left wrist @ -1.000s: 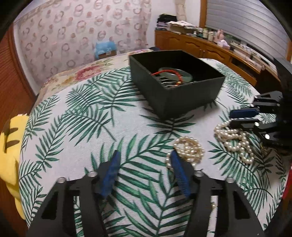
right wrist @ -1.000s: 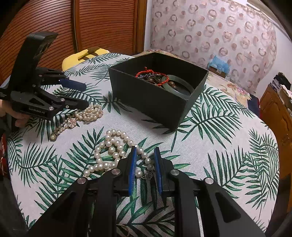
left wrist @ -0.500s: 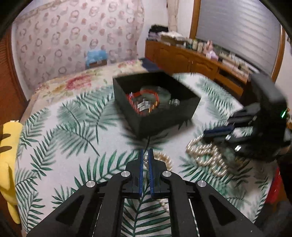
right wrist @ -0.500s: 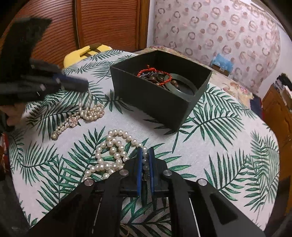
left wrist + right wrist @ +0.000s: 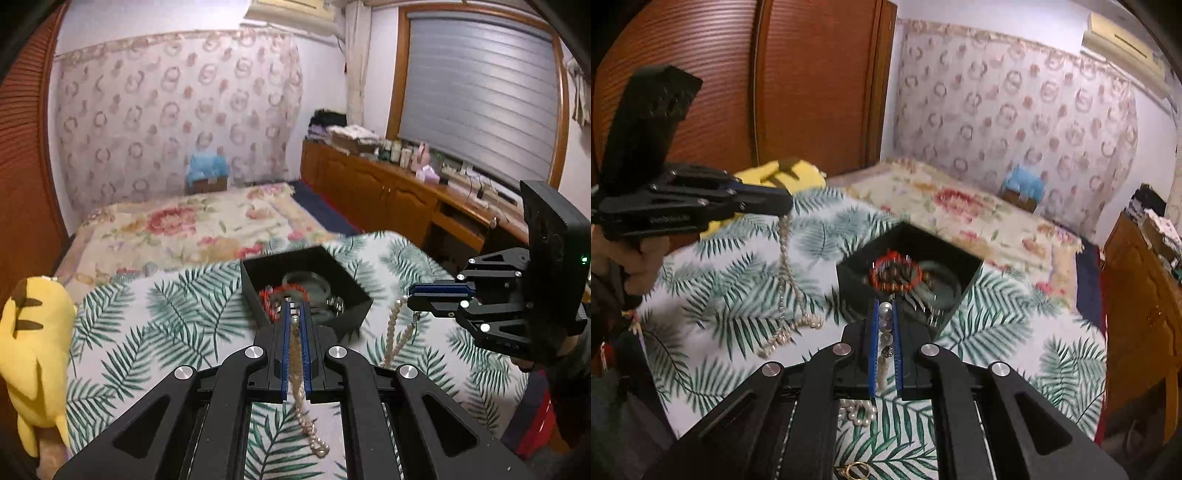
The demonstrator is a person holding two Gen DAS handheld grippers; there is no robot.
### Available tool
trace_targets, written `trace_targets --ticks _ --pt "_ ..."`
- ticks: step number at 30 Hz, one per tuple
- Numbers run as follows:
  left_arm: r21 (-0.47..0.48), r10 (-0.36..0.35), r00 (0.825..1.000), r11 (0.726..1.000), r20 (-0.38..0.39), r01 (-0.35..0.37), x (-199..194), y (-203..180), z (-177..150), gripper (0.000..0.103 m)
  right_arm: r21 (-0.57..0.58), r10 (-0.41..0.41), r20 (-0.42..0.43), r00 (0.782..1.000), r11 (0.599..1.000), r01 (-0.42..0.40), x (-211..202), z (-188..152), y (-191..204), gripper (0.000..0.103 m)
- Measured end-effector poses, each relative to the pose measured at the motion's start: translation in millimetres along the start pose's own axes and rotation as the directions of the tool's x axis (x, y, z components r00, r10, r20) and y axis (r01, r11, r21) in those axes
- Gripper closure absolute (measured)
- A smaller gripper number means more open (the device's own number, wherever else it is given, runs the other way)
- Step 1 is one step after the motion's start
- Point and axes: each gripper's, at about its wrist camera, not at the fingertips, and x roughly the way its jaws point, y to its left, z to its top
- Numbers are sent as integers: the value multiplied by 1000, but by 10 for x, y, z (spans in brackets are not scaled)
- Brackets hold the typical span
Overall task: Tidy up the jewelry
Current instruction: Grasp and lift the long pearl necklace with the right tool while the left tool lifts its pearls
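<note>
Step in hand: both pearl strands are lifted off the palm-print table (image 5: 155, 332) and in carry toward the black box (image 5: 351, 286), which sits toward the table's far edge and already holds a red bead bracelet (image 5: 895, 271) and a green bangle (image 5: 942, 284).

Left gripper (image 5: 294, 325): fingers pressed together, pinching a thin pearl strand (image 5: 295, 354). In the right wrist view the strand hangs straight down from the tips, its lower end with a small clasp piece still trailing on the cloth near the table's left edge. Gripper held roughly level, raised above the table, pointing at the box's near wall.

Right gripper (image 5: 885, 325): fingers closed on a large-pearl necklace (image 5: 885, 326); several beads sit in a row between the pads, and a loop hangs below the body. In the left wrist view it is held level beside the box, the necklace dangling in two lines, their lower ends hidden behind the left gripper's frame. Both views are motion-blurred at the box.

Next move, by judgement: raise each strand until its tail clears the cloth and the box rim, bring the tips over the opening, then release. Risk: hanging tails snag the rim or drape outside.

A gold ring (image 5: 855, 470) lies on the table's near edge, not yet handled.
</note>
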Motion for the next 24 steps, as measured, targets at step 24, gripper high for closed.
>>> trace_targets --ticks 24 --pt "32 -37 987 999 156 33 -348 -133 673 99 -10 -51 198 979 999 54 -644 678 -137 95"
